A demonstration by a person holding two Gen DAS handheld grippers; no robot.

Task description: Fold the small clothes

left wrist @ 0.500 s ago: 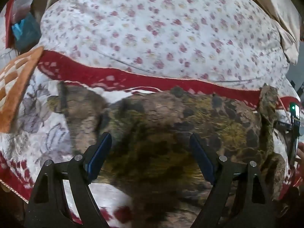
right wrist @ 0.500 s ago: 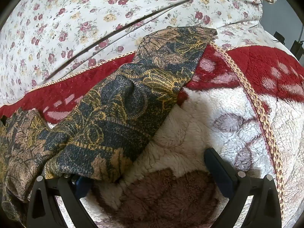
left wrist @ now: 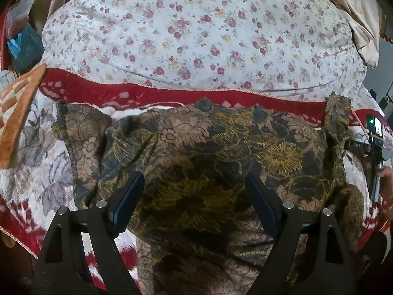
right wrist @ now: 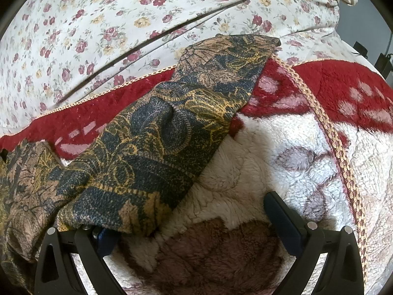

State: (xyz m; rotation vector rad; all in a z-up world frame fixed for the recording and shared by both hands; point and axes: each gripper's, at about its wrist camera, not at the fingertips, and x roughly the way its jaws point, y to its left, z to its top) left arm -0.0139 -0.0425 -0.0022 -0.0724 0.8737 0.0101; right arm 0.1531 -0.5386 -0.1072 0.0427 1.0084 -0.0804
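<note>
On fleece blanket [left wrist: 49, 172] our patterned garment [left wrist: 221, 147] lies spread, sleeve [right wrist: 196, 103] angled toward floral sheet [left wrist: 196, 36]. We judge fold not yet begun. Left gripper [left wrist: 194, 196] released, jaws wide above garment middle. Right gripper [right wrist: 191, 223] released too, sleeve hem draped over its left finger, nothing pinched. Next we need pinch on sleeve hem. Orange cloth [left wrist: 17, 113] lies clear at left edge.

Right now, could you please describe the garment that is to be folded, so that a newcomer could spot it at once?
Start at the fleece blanket, cream with a red border, lying below the rose-print sheet. Spread across it is the garment, with one sleeve running up toward the sheet. Its dark navy, tan and gold paisley print sets it apart from the pale bedding and the orange checked cloth.
</note>
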